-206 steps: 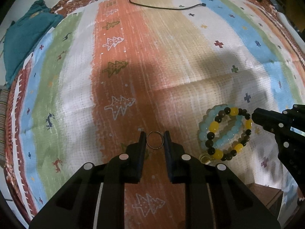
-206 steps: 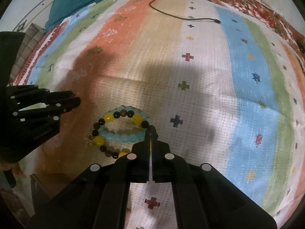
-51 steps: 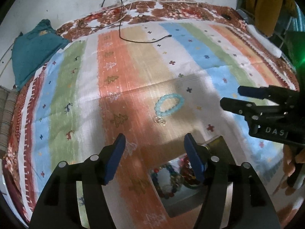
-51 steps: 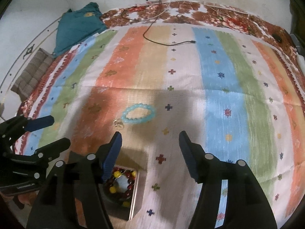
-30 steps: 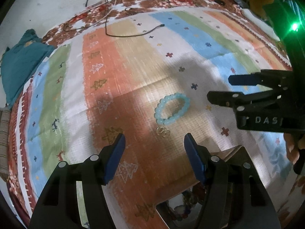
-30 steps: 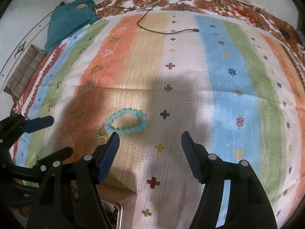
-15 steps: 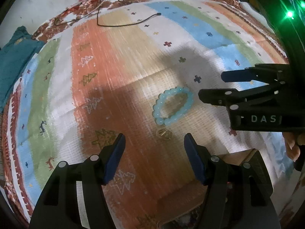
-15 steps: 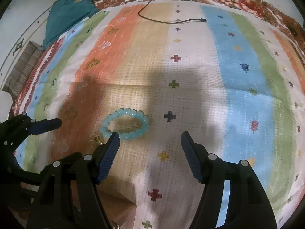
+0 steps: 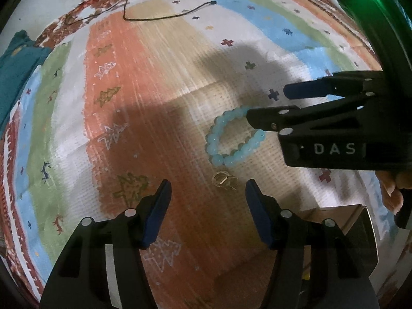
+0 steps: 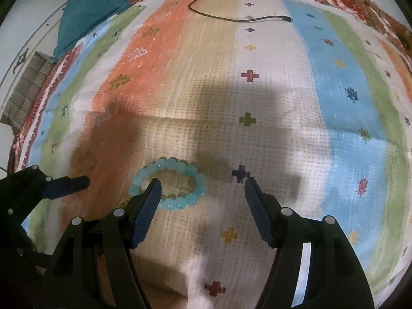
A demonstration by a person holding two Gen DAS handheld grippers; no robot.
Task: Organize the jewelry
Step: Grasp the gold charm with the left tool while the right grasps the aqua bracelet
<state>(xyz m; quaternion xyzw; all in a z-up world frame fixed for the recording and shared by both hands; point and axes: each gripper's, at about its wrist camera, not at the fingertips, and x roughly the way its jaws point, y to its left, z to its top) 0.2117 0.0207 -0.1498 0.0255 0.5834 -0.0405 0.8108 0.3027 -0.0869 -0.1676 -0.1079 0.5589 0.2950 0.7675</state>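
- My left gripper (image 9: pixel 207 193) is spread wide and holds nothing; my right gripper (image 10: pixel 202 193) is likewise spread and empty.
- The pale blue beaded bracelet (image 10: pixel 168 184) lies flat on the striped woven bedspread (image 10: pixel 270 90), at about 11 o'clock from my right gripper's centre; my right gripper's left finger (image 10: pixel 145 206) overlaps its near-left beads in the wrist view. I cannot tell whether it touches them.
- The small gold wire trinket (image 9: pixel 224 181) lies just beside the bracelet, at 12 o'clock between my left fingers.
- The open brown box (image 9: pixel 360 221) sits at 4 o'clock in the left view, largely hidden by my gripper.
- Handling judgement: the bracelet looks light, limp along its string, with smooth round beads likely to slip or roll. I would pinch across one side of the loop.
- The trinket looks very light, thin and easily bent; it lies flat on soft cloth, so I would close low across its middle.
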